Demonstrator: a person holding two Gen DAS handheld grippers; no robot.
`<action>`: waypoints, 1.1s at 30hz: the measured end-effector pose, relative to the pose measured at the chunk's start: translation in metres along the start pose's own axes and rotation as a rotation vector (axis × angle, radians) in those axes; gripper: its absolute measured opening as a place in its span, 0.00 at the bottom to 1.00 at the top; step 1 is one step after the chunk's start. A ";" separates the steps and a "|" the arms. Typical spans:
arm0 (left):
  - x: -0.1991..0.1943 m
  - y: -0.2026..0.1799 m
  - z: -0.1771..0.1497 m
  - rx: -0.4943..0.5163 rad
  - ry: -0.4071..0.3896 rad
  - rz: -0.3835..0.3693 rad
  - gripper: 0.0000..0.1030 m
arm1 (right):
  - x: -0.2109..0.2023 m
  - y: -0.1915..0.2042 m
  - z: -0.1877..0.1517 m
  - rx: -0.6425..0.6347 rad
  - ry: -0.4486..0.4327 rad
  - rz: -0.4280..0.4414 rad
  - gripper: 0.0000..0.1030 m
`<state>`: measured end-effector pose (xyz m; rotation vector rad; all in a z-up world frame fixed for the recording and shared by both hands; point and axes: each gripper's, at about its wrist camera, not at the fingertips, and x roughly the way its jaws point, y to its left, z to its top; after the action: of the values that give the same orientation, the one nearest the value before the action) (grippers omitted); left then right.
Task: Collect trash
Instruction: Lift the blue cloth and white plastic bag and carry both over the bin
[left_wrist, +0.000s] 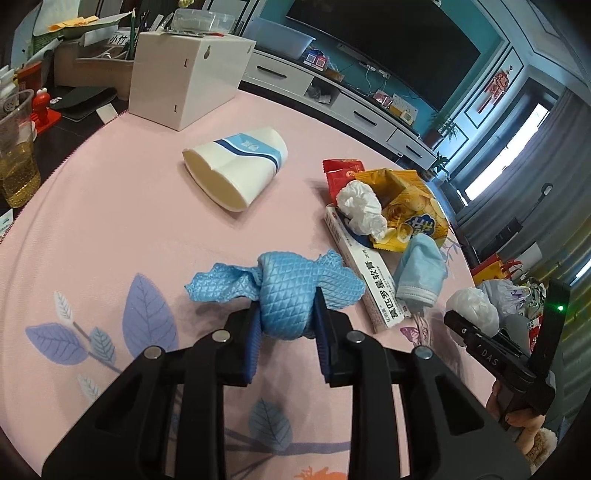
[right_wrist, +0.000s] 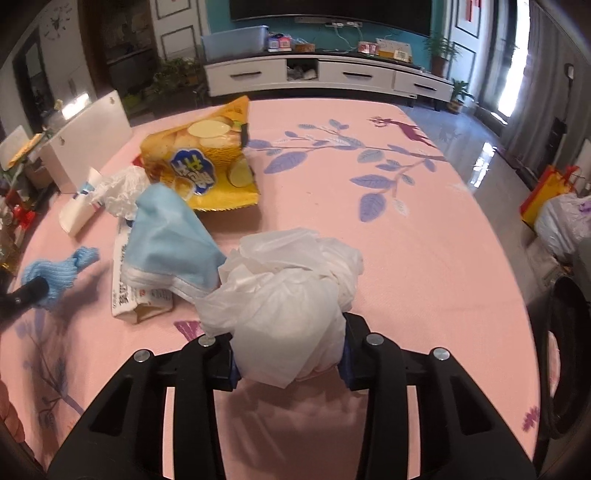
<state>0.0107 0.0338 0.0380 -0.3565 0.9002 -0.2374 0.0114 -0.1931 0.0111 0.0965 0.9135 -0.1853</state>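
Left gripper (left_wrist: 286, 317) jaws clamped on knotted blue cloth (left_wrist: 284, 291); right gripper (right_wrist: 290, 354) jaws clamped on crumpled white bag (right_wrist: 288, 291). Both just clear of pink bench (right_wrist: 424, 240), probably lift-off step. Left on bench: cup (left_wrist: 236, 170), chip bag (right_wrist: 199, 162), face mask (right_wrist: 170, 240), box (left_wrist: 364, 273), tissue (left_wrist: 360, 206). Next: carry both to bin, none in view.

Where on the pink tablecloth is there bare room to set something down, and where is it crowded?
Free: the leaf-printed stretch right of the chip bag, and the strip between the crushed paper cup and the left gripper. Crowded: chip bag, face mask, ointment box and tissue overlap in one pile.
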 end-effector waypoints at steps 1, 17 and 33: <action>-0.003 -0.002 -0.001 0.005 -0.003 -0.002 0.26 | -0.001 -0.001 -0.002 0.012 0.007 -0.012 0.38; -0.031 -0.016 -0.007 0.020 -0.054 -0.039 0.26 | -0.032 -0.023 -0.025 0.158 0.036 0.087 0.39; -0.056 -0.045 -0.018 0.120 -0.152 0.006 0.26 | -0.065 -0.028 -0.015 0.139 -0.076 0.069 0.39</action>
<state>-0.0399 0.0081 0.0862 -0.2566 0.7335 -0.2539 -0.0449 -0.2106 0.0532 0.2480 0.8194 -0.1874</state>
